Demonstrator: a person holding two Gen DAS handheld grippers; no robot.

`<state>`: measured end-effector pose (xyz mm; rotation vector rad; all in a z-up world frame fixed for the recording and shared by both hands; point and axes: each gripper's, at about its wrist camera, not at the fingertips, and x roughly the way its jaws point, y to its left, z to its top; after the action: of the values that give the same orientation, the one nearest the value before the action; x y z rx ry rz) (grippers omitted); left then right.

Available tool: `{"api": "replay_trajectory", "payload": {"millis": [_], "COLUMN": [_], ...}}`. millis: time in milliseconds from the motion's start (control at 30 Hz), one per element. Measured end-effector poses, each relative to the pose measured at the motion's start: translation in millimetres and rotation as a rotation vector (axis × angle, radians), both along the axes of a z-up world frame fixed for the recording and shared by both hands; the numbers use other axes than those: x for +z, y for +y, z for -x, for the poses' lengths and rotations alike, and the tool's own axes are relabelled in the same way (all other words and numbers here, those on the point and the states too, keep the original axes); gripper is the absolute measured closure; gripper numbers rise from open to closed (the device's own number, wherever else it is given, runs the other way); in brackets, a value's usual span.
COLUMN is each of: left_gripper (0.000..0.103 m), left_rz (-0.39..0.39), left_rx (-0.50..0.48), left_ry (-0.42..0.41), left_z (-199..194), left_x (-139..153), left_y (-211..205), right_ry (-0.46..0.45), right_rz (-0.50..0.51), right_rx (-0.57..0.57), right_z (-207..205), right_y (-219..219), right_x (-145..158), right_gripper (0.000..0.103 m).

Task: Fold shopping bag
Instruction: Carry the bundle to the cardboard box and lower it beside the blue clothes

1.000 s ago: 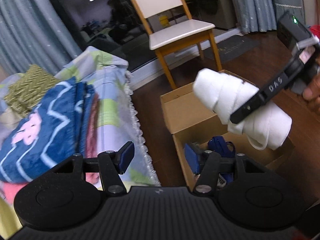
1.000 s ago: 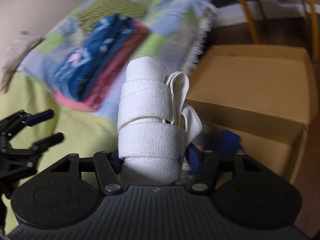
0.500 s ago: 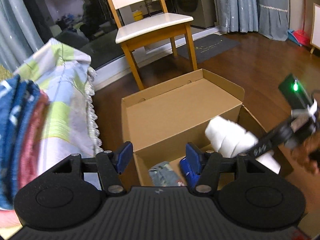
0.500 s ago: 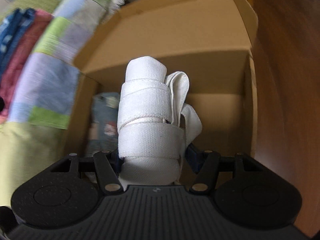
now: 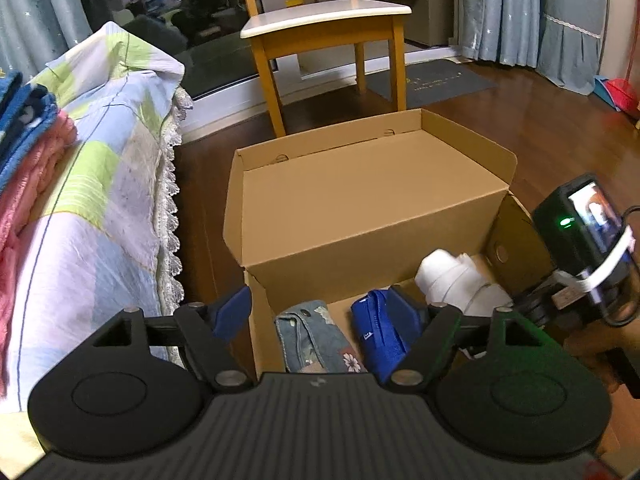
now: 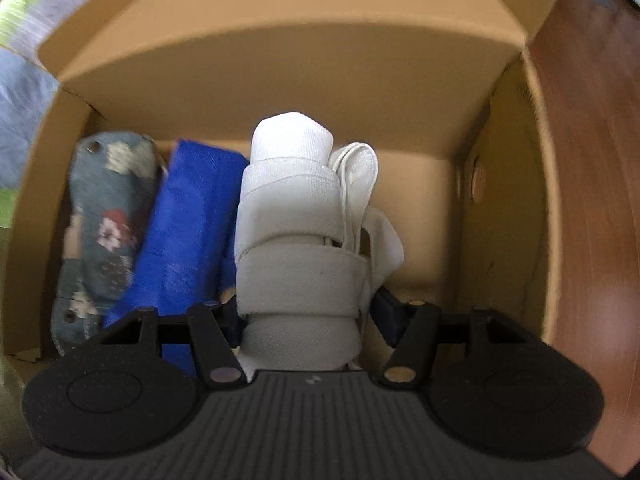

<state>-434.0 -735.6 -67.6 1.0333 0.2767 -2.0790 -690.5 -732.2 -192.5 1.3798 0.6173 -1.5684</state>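
Right gripper (image 6: 310, 320) clamped on rolled white bag (image 6: 296, 216), long axis pointing straight ahead into box (image 6: 500, 216); left gripper (image 5: 320, 312) open, empty, farther off

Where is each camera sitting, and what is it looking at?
Left wrist: rides on the open left tongs, above the cardboard box, facing the chair; the right tongs show at right.
Right wrist: rides on the right tongs, looking into the box past the white rolled bag they clamp.
Shared: box, white bag, blue bag, floral bag.
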Motion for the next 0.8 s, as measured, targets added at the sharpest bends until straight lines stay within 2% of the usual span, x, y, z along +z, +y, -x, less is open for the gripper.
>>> {"api": "replay_trajectory", "payload": {"millis": [133,267,400,600,800], "left_gripper": [0.028,0.028,0.028,0.028,0.028], "left_rz": [-0.007,-0.009,-0.012,-0.009,-0.008], "left_rx": [0.0,-0.009,-0.028,-0.034,-0.033], "left_ry": [0.02,0.029,0.034,0.04,0.043], "left_z": [-1.9,-2.0,-0.3,-0.6,-3.5], "left_x": [-2.1,-2.4,-2.1,-1.6,-1.8], "left_y": [-2.3,-0.9,1.5,3.2,4.4], "right_ry": [-0.081,-0.19,-0.247,-0.272,-0.239], "right_rz": [-0.002,0.055,0.044,0.019,0.005], "right_rx": [-0.046,-0.094,-0.097,-0.087,-0.07], "right_z": [-1.7,-1.8,-0.2,-1.7,-6.2], "right_y": [3.7,7.5,5.7,5.2,8.6], "right_x": [-15.5,-26.7,-34.2,-39.3,-34.5], "right_gripper": [0.045,0.044,0.042,0.037,0.036]}}
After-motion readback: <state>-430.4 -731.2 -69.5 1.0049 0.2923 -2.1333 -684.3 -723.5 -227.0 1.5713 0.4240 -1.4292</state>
